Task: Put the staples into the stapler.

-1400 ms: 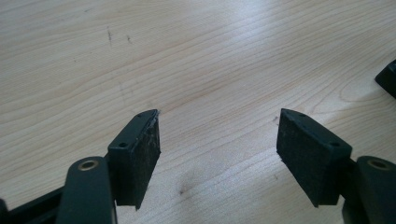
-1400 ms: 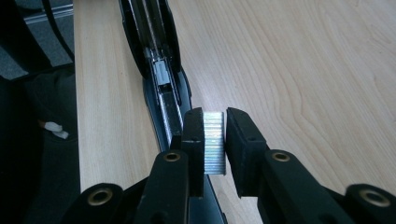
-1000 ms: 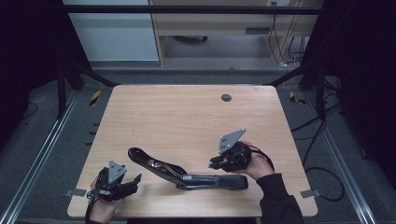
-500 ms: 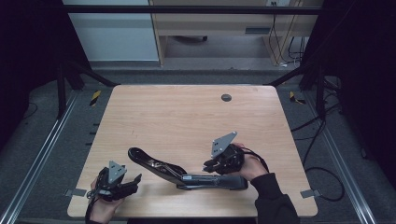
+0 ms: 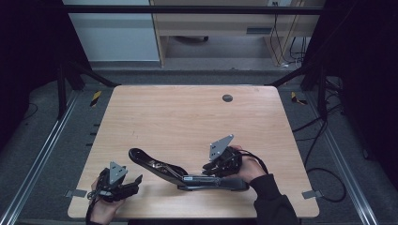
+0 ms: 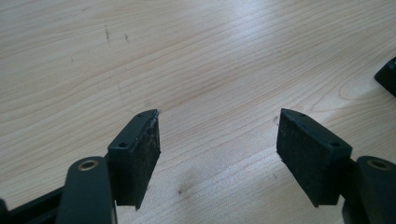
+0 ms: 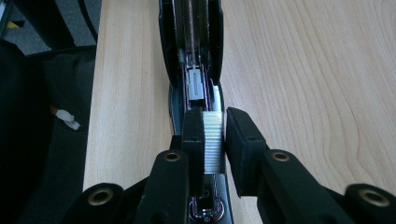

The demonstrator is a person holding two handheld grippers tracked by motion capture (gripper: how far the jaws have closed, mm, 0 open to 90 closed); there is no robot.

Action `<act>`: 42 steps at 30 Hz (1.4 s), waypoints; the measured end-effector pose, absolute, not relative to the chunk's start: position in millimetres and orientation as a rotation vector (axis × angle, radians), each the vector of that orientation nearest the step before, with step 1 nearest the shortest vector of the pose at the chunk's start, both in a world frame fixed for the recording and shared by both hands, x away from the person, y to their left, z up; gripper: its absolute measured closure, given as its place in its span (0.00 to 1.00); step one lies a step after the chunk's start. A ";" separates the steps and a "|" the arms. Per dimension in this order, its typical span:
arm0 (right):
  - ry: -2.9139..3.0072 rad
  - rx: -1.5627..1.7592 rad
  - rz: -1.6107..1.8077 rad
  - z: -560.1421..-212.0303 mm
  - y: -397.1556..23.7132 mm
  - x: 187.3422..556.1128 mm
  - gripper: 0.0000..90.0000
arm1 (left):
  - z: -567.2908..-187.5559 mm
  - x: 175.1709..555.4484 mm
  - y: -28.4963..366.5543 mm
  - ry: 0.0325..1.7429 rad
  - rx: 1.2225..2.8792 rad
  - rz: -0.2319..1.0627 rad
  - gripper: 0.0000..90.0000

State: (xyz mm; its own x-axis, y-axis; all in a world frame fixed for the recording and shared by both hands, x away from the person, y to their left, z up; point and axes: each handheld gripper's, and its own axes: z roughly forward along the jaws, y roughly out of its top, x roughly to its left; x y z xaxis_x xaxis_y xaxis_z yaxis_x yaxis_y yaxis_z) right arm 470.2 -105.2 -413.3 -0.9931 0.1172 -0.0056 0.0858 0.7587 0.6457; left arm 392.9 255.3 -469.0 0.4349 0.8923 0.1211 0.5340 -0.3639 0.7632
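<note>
Hovering over the opened black stapler (image 5: 187, 172), the right hand-held gripper (image 7: 215, 133) has its jaws pinched narrow on a silvery strip of staples (image 7: 214, 140), held right above the stapler's loading channel. In the high view the right hand-held gripper (image 5: 218, 165) sits at the stapler's base end, near the front edge of the wooden tabletop (image 5: 187, 117), with the stapler's arm swung up and out toward the left. Over at the front left corner, the left hand-held gripper (image 5: 123, 183) rests low, its jaws spread wide with bare wood between the pads (image 6: 140, 154).
</note>
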 end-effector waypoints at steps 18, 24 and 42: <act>2.921 0.150 1.069 -426.7 -105.9 469.9 0.87 | -469.4 393.2 255.1 1.197 2.042 0.707 0.33; 2.923 0.133 1.074 -429.6 -104.4 470.6 0.87 | -469.5 393.3 255.1 1.197 2.043 0.706 0.33; 2.937 0.111 1.056 -436.9 -101.0 470.7 0.87 | -469.5 393.3 254.9 1.196 2.046 0.706 0.33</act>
